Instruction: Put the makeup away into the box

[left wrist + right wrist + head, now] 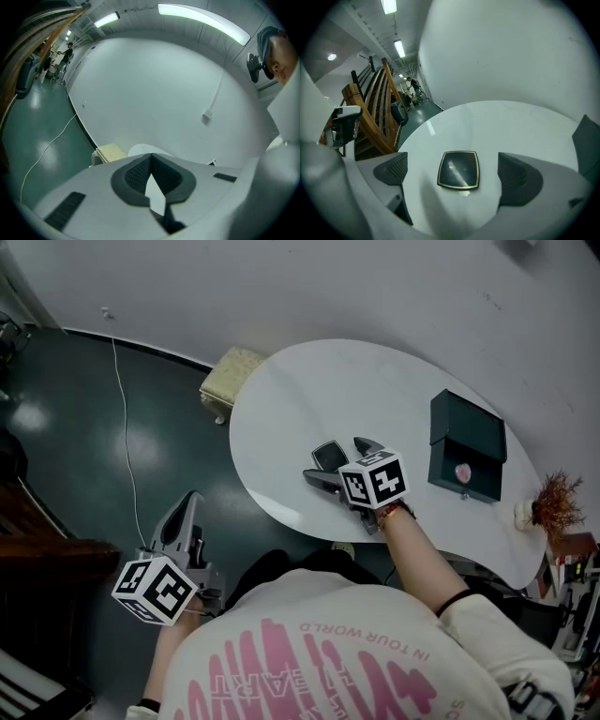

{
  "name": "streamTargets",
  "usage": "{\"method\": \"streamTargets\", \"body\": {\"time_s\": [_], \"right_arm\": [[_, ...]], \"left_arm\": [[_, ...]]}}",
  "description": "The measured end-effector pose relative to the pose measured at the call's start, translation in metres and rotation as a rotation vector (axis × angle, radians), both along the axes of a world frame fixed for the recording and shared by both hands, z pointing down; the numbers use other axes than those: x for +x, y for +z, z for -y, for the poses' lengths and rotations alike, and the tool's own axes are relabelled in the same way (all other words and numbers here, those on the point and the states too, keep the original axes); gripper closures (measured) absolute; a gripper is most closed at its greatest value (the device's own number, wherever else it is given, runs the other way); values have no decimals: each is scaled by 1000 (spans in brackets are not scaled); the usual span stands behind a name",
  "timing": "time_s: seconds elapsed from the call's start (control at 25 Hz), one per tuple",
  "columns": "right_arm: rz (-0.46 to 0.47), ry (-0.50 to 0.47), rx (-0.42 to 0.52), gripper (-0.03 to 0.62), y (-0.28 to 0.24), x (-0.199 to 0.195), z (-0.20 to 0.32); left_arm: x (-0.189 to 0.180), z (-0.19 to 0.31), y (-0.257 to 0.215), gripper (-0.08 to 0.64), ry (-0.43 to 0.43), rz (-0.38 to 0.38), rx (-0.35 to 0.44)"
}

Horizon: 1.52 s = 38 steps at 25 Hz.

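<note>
White rounded table (pixel 281 399) against a pale wall (pixel 375 287), dark green floor (pixel 66 427) off to the left. Right over the table's near part now: right gripper (pixel 335 461), tilted down, jaws spread wide, gripping nothing. Between those jaws, lying flat on the tabletop: compact (pixel 459 169), dark and squarish, with a thin gold rim and its lid shut, clear of both pads (pixel 393 168). Further right on the same table, well apart from the compact: dark green box (pixel 469 427), lid raised, pink item (pixel 462 472) inside (too small to say what). Beyond the box, near the table's right end: dried sprig (pixel 555 501). Down at the left, off the table and above the floor: left gripper (pixel 186 514), jaws closed tip to tip, empty. Ahead of it, beige stool (pixel 231 379) just beside the table's far-left edge, and white cable (pixel 127 456) trailing across the floor.
</note>
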State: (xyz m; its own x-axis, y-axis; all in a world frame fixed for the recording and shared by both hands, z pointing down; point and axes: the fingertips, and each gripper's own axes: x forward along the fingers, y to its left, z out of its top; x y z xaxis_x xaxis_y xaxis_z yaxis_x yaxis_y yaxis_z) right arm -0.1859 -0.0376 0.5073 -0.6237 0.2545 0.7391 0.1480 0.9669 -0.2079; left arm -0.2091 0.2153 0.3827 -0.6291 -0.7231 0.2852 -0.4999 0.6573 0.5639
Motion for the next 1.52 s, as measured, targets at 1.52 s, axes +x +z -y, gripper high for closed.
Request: {"method": "streamTargets", "body": {"time_s": [1.52], "right_arm": [[-96, 104, 156, 210, 34, 2, 11]], "left_arm": [[-10, -21, -4, 558, -23, 20, 61]]}}
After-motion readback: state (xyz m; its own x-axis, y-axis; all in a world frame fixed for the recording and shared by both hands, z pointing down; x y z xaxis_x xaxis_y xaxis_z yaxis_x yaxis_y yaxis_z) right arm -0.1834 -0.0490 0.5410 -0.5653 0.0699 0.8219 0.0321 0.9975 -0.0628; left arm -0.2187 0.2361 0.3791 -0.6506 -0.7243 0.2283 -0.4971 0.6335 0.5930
